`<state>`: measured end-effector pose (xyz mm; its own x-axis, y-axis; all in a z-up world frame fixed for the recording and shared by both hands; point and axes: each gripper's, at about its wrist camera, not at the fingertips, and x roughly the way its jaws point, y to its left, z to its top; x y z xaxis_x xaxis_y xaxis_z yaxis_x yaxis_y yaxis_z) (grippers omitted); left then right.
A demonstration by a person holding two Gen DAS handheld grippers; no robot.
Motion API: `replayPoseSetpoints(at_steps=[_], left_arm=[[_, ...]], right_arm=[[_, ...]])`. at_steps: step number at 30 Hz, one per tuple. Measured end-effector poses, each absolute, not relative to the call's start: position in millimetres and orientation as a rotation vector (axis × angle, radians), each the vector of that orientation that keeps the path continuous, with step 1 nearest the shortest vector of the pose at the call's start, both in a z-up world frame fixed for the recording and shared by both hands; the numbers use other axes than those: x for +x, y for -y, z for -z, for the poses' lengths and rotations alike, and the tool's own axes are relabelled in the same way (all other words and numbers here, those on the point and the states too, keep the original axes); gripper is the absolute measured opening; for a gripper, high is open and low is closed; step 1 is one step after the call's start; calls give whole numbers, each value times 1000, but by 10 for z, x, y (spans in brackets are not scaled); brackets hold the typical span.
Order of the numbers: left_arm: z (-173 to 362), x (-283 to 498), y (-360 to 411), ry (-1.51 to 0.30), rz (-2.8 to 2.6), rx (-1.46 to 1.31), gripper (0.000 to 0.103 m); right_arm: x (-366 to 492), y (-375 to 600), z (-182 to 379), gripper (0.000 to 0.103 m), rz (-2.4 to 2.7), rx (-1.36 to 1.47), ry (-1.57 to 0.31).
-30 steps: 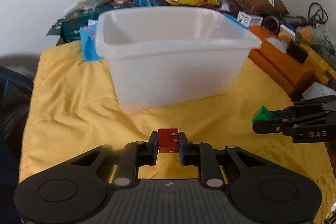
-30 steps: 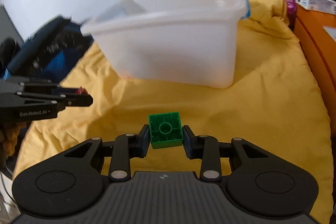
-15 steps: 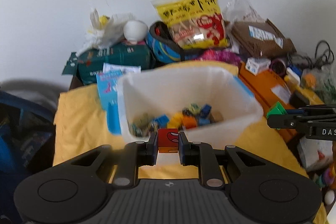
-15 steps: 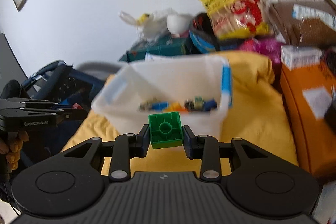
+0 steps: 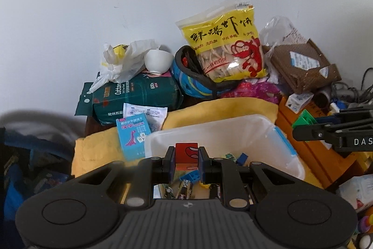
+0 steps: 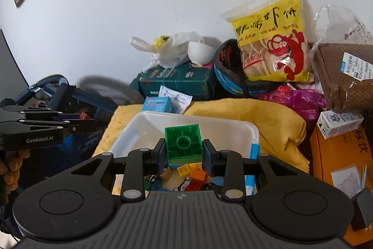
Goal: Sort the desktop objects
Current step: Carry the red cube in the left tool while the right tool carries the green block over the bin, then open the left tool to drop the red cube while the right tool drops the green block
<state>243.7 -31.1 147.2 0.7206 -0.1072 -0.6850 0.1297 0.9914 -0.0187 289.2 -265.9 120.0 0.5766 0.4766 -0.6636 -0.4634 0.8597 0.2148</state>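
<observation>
Red block [image 5: 186, 153] pinched tight in left gripper [image 5: 186, 156], low centre of left view; green brick [image 6: 183, 145] clamped in right gripper [image 6: 184, 153], low centre of right view. Directly below and just beyond both: white bin [image 5: 268, 130], open, holding small blocks. Neither hand clearly nearer. Left view alone shows batteries [image 5: 180, 190] near its fingers; right view shows the brick's hollow underside and bin's far wall [image 6: 198, 126].

Your left gripper [image 5: 186, 156] points downward, jaws clamped on a red cube [image 5: 186, 154]. Your right gripper [image 6: 184, 151] points down likewise, jaws pressed against a green brick [image 6: 183, 144]. Your gloved hand [image 6: 10, 167] grips the left gripper's handle.
</observation>
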Motion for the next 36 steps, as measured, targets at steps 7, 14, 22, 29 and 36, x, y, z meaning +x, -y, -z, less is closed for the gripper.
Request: replayPoseSetpoints(at_steps=[7,14,22,29,36], left_arm=[[-1378,2734,382,-826,138,23,22],[-1272,2968,471,-871,124,28,22],[-1119,3101,572,-900,73,82,81],[-1031,3160,561,-942,53,87,82],[-1021,3214,531,-978,35,41,84]], right_arm=[[3188,2497,-1058,36,-538,-24,-890],[3327,2349,-929,36,-514,-84,-938],[3426,2327,-776,101,-411,-127,-954],[3411,2343,-695,103,-423,-138,-984],[3380,2285,-638,103,-427,-177,-1019]])
